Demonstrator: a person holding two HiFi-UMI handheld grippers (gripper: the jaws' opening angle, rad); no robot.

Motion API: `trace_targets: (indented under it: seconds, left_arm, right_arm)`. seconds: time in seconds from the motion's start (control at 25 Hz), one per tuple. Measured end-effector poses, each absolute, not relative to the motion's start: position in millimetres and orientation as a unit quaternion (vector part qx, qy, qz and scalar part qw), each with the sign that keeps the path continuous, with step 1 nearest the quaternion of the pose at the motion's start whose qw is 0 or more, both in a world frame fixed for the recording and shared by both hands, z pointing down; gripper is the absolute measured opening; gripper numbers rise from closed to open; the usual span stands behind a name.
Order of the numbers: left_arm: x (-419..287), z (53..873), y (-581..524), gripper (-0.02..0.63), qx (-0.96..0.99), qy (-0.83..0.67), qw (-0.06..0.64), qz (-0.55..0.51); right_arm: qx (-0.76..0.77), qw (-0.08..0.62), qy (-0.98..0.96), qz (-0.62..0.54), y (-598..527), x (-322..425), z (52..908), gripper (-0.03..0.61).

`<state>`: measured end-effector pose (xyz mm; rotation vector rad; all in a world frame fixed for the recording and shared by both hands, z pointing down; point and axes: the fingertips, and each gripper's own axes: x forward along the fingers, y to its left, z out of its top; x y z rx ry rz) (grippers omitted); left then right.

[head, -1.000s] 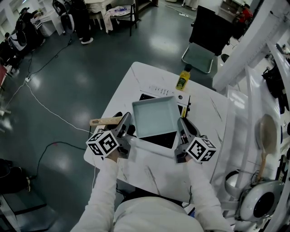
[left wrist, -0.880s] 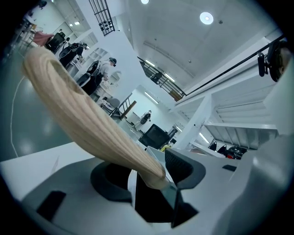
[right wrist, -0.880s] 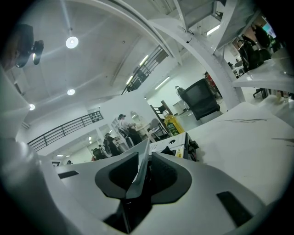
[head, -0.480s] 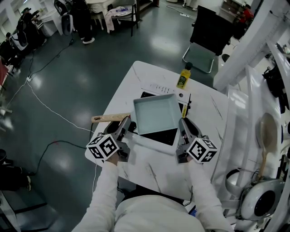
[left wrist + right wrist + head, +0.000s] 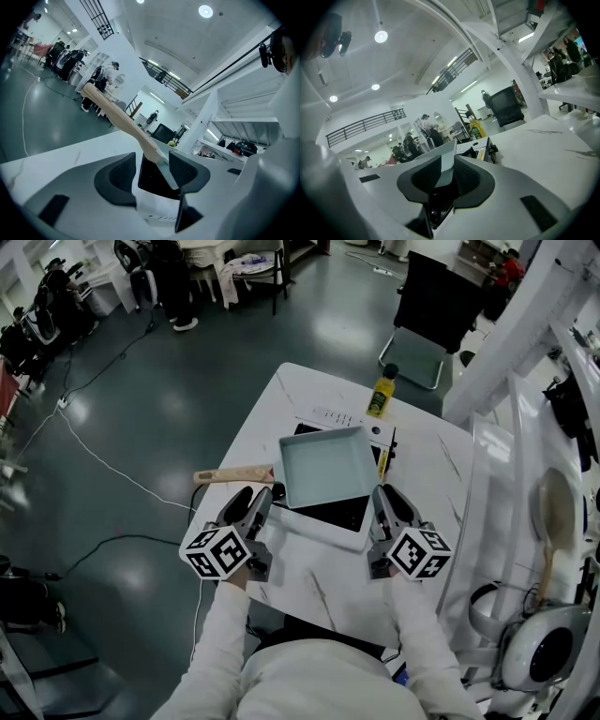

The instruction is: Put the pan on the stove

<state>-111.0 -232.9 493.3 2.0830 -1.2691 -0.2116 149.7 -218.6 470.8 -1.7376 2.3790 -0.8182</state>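
Note:
A square pale-blue pan (image 5: 323, 470) rests on the black stove (image 5: 342, 514) on the white table (image 5: 427, 474). Its wooden handle (image 5: 234, 473) points left. My left gripper (image 5: 253, 504) is open just in front of the handle's root. In the left gripper view the handle (image 5: 117, 117) runs up and left beyond the left gripper (image 5: 152, 173), close to the right pad, and the jaws stand apart. My right gripper (image 5: 384, 498) is at the pan's near right corner. There the pan's wall (image 5: 445, 157) fills the narrow gap of the right gripper (image 5: 447, 176).
A yellow bottle (image 5: 380, 395) stands at the table's far edge behind the stove. A black chair (image 5: 436, 310) is beyond the table. White frames and hanging utensils (image 5: 553, 512) crowd the right side. A cable runs over the floor on the left.
The pan has stayed on the stove. My left gripper has drawn back a little, so the handle now lies beyond its tips. The right gripper remains at the pan's corner.

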Motion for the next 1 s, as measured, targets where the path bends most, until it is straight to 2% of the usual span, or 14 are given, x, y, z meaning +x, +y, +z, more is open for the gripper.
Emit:
trace_targets:
  seconds: [0.32,0.48,1.0]
  left_arm:
    - [-110.4,479.9,-219.3,0.188,0.818,-0.502,0.278,-0.04]
    - [-108.7,473.7,-212.2,0.144,0.826,-0.505,0.25,-0.022]
    - [-101.8,456.4,-189.8,0.05,0.84,-0.508,0.189,0.01]
  right_arm:
    - [-0.574,0.015,0.783,-0.238,-195.5,142.3,461.9,0.1]
    - [-0.575,0.002,0.786,-0.228,-184.0,136.5,459.8,0.097]
    - [-0.583,-0.023,0.791,-0.185,-159.1,113.8,448.6,0.032]
